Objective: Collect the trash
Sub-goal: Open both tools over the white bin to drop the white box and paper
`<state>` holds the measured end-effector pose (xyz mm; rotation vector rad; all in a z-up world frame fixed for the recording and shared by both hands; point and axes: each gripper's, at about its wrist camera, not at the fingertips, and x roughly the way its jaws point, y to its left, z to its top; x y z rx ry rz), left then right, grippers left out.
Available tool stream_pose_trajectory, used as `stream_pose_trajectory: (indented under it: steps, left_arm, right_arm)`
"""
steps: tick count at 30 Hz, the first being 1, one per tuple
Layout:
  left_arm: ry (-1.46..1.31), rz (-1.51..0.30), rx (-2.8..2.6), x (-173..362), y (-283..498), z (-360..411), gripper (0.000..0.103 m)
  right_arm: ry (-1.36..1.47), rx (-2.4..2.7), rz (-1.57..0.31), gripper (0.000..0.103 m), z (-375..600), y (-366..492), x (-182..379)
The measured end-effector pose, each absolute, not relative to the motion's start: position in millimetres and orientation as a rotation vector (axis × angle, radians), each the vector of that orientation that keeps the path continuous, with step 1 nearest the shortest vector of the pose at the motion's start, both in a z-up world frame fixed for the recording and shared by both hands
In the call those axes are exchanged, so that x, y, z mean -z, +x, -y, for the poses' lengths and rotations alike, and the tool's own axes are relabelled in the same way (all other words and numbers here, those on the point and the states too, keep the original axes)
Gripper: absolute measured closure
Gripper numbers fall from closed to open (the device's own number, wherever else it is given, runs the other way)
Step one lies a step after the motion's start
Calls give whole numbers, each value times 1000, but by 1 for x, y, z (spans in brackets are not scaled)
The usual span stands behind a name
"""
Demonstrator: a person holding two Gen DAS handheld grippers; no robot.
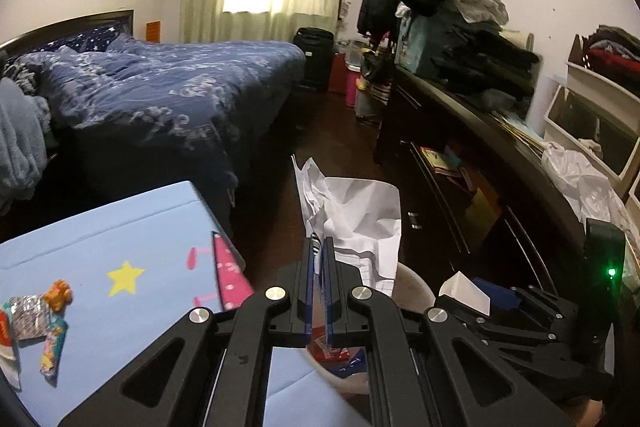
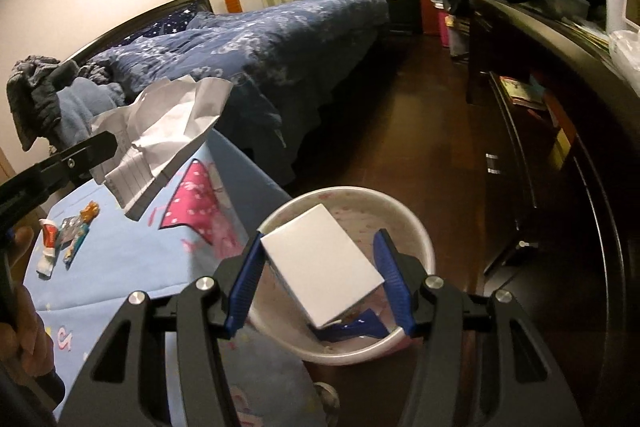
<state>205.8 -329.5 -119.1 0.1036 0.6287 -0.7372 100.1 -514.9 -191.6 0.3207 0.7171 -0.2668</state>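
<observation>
The left gripper pinches crumpled paper beside the bin; light and springy, it wants an edge pinch. The right gripper clasps a stiff, light white box by its sides above the bin

The bin stands on the floor hard against the corner of the bench, its mouth open upward. The white box in the right claw hangs over most of that mouth. The crumpled paper in the left claw rises just beside. A strip of bare floor runs between the bed and the dark cabinet. Wrappers lie at the bench's far end.
</observation>
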Motion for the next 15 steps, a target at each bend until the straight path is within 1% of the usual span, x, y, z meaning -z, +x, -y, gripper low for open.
stream_pose_trajectory:
  steps: [15]
  left_arm:
    - [179, -683, 743, 147, 215, 373, 99]
  right_arm:
    - [346, 270, -753, 47, 537, 118, 219]
